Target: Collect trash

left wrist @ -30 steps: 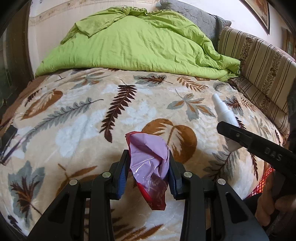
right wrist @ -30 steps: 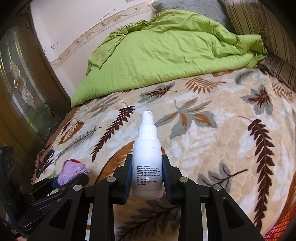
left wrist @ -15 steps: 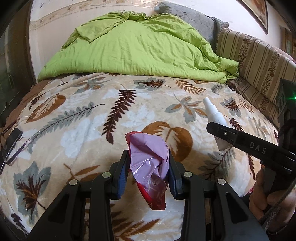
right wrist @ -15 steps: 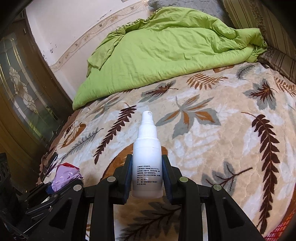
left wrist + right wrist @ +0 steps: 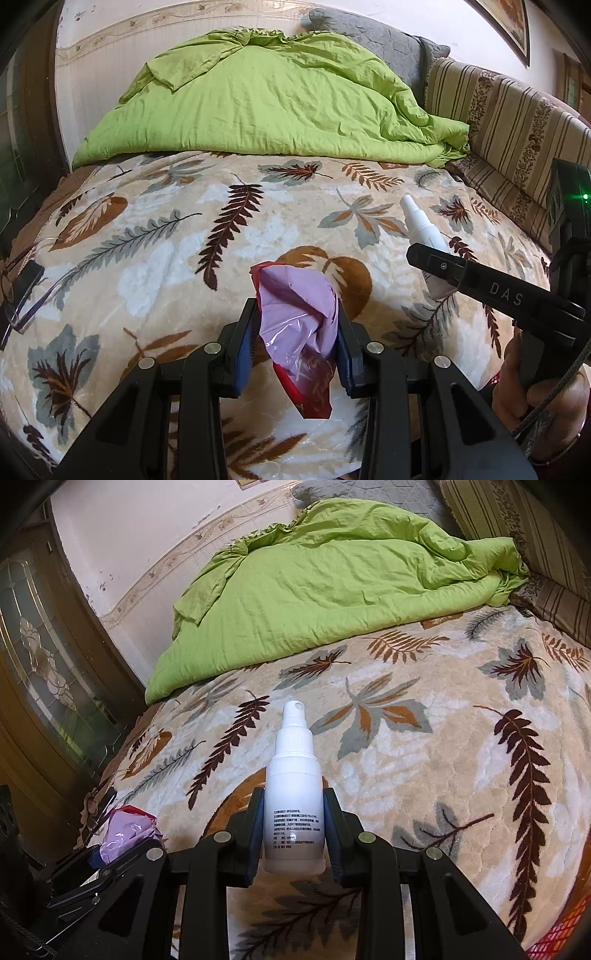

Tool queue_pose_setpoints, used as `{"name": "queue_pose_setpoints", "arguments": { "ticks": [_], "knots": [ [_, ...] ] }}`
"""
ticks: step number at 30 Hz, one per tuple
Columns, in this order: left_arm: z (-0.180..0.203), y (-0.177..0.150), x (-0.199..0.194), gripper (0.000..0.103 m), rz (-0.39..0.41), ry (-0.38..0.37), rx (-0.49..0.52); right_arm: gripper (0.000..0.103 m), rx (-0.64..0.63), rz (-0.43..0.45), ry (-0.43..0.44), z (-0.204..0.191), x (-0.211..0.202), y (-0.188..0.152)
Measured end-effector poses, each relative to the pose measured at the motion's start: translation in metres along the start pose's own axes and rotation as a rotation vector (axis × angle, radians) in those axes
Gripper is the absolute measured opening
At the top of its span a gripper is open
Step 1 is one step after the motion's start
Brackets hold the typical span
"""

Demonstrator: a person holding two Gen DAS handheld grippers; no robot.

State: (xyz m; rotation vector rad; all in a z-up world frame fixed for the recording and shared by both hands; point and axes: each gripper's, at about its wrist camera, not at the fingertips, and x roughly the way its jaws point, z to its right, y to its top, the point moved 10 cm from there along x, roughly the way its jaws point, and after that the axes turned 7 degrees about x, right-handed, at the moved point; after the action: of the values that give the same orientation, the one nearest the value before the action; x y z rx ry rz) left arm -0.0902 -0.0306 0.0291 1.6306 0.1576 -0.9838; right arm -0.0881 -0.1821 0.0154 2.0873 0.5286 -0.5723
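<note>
Wrapper point(image 5: 299, 325), pink-red plastic, kept pinched between left gripper point(image 5: 295, 338) pads; white spray bottle point(image 5: 294, 797) kept clamped upright in right gripper point(image 5: 294, 829). Both raised slightly higher above leaf-print blanket point(image 5: 147, 258) than second ago. Pickups judged done; bin not seen.

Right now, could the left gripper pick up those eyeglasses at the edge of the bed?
Probably not yet: the left gripper is already shut on the purple wrapper. Nothing lies between it and the eyeglasses.
</note>
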Motion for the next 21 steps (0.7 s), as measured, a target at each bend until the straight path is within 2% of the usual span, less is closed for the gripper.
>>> {"name": "queue_pose_setpoints", "arguments": {
  "ticks": [21],
  "knots": [
    [-0.0013,0.0045,0.0031,0.036,0.006,-0.006,-0.011,0.032,-0.007,0.008,-0.012,0.0028,-0.0037,0.0005]
  ]
}}
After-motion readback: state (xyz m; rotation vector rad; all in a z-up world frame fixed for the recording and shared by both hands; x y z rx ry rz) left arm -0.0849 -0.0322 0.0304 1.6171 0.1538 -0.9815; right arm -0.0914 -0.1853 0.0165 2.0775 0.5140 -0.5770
